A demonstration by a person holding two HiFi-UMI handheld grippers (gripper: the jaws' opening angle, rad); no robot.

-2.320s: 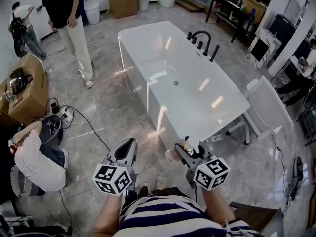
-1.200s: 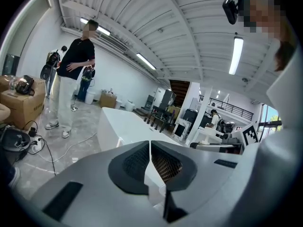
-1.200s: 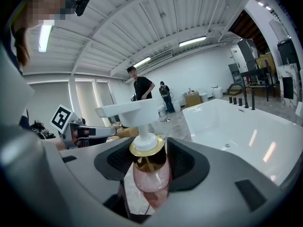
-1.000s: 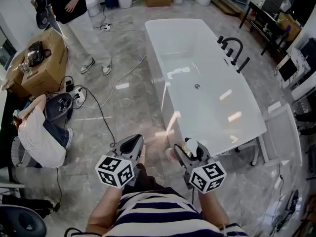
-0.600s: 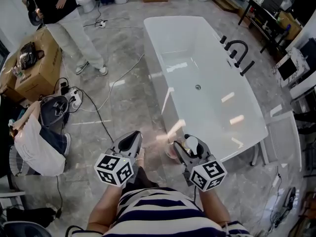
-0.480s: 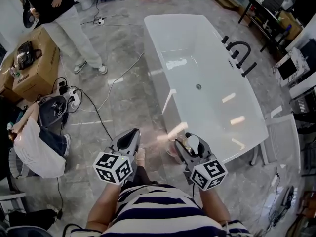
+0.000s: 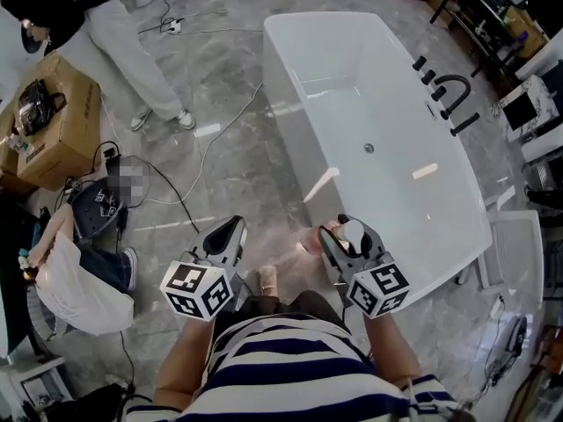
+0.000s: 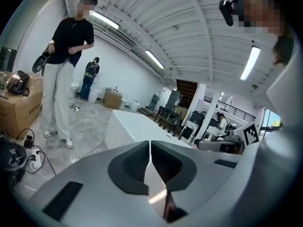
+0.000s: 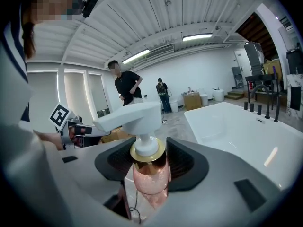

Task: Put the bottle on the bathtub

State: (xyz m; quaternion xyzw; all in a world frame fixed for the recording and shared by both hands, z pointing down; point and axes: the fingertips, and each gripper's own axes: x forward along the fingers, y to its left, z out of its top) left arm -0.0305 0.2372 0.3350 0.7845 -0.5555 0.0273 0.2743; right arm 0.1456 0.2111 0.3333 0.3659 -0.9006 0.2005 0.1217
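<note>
Bright ceiling strip lighting, floor glare, fisheye-warped edges

In the head view the right gripper (image 7: 349, 237) covers most of the bottle (image 7: 352, 229); only its white pump head and a pink sliver show. In the right gripper view the bottle's base sinks out of sight below the fingers (image 9: 188, 162). The standing person (image 7: 132, 55) is cut off by the head view's top edge.

Top: I wear a short-sleeved top (image 7: 290, 372) in navy and white horizontal stripes.
Left gripper: my left gripper (image 7: 234, 225) has a smooth grey tapered shell; its marker cube (image 7: 195, 288) carries black-and-white square codes.
Right gripper: my right gripper (image 7: 348, 229) has the same grey shell and coded cube.
Pads: dark scooped pads (image 8: 127, 167) line the inner faces.
Head: a black camera (image 8: 228, 7) is mounted there.
</note>
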